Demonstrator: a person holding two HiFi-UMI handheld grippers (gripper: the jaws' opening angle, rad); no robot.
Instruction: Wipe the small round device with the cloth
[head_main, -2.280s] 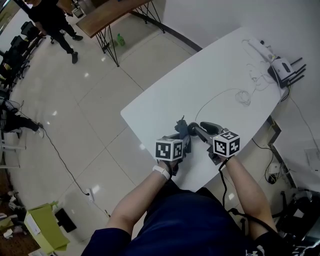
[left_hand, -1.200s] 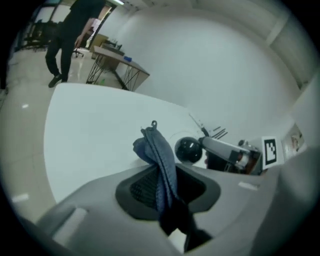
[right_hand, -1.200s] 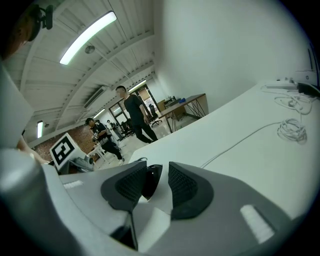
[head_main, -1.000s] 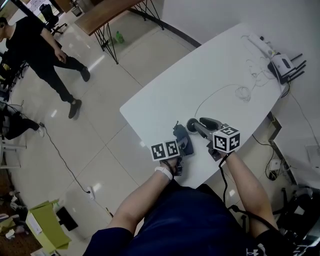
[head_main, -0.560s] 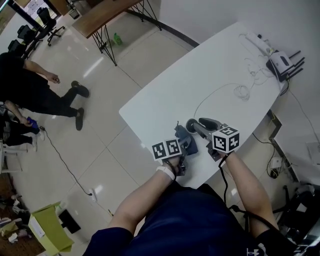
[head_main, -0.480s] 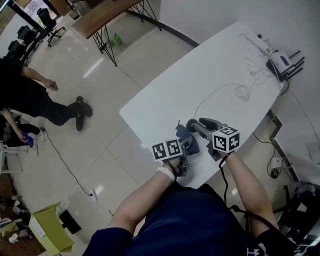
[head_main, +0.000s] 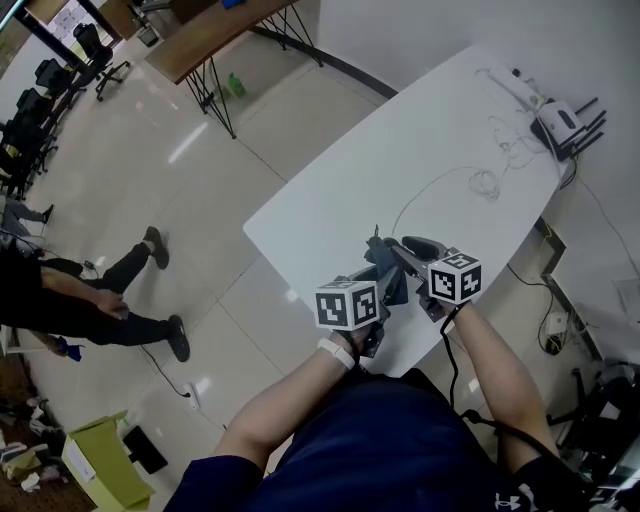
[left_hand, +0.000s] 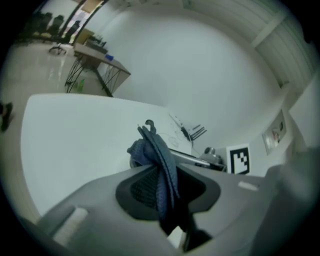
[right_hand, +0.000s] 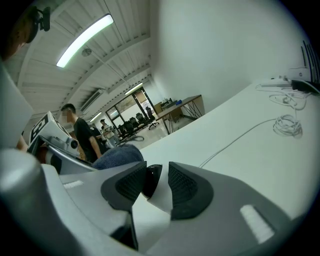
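The cloth clamped between the left gripper's jaws is soft dark-blue fabric, matt and finely ribbed, bunched into folds. The small round device between the right gripper's jaws has a smooth white plastic shell and a glossy black face. Both sets of jaws are matt grey plastic, and their pads are dark with a fine rough grid. Beyond the jaws the worktop is smooth and white with a faint sheen. The floor past its edge is glossy tile.

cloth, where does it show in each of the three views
Head view: cloth lower centre, over the table's near end.
Left gripper view: centre, pinched between the jaws.
Right gripper view: blue mound just left of the jaws.
Shared landmark: the router at the table's far end.
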